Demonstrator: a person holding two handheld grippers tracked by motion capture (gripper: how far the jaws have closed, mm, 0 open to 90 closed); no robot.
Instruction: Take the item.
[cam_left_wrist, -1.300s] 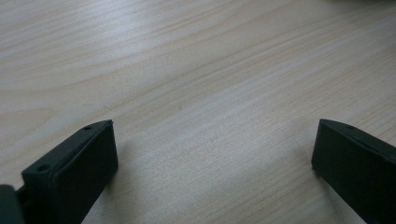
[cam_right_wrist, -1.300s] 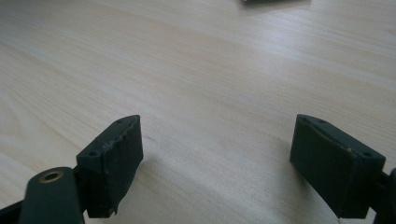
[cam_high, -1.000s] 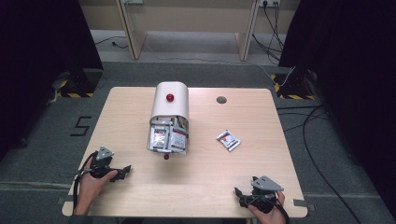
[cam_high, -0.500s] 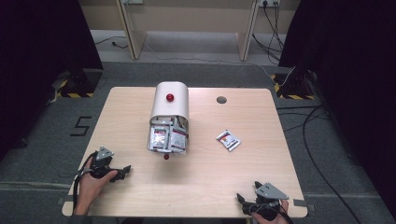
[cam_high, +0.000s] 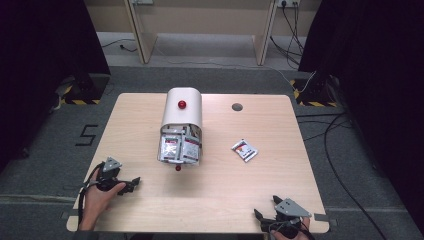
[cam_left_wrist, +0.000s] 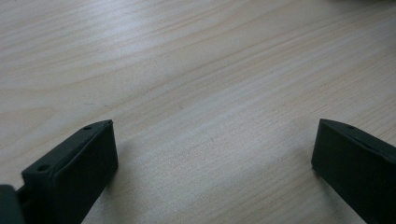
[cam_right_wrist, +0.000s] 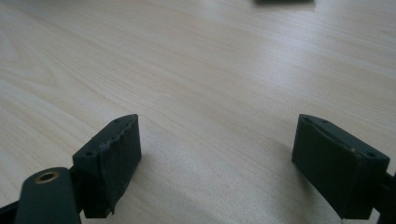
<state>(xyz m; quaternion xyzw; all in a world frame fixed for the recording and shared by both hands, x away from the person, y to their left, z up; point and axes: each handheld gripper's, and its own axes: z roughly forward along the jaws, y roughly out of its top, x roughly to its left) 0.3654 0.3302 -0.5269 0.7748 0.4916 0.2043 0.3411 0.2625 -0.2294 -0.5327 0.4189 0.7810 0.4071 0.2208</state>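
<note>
Two grippers, left (cam_high: 131, 183) and right (cam_high: 261, 216), both splayed and empty; packet (cam_high: 244, 150) lying loose well beyond right fingers (cam_right_wrist: 112, 154); risk: thin packet skidding off under a shallow pinch.

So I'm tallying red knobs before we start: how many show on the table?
2: one red knob on top of the white container, one small red knob on the table just before its open end.

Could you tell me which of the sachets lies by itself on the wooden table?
The small white-and-red sachet right of the white container; the other sachets are bunched at the container's open mouth.
</note>
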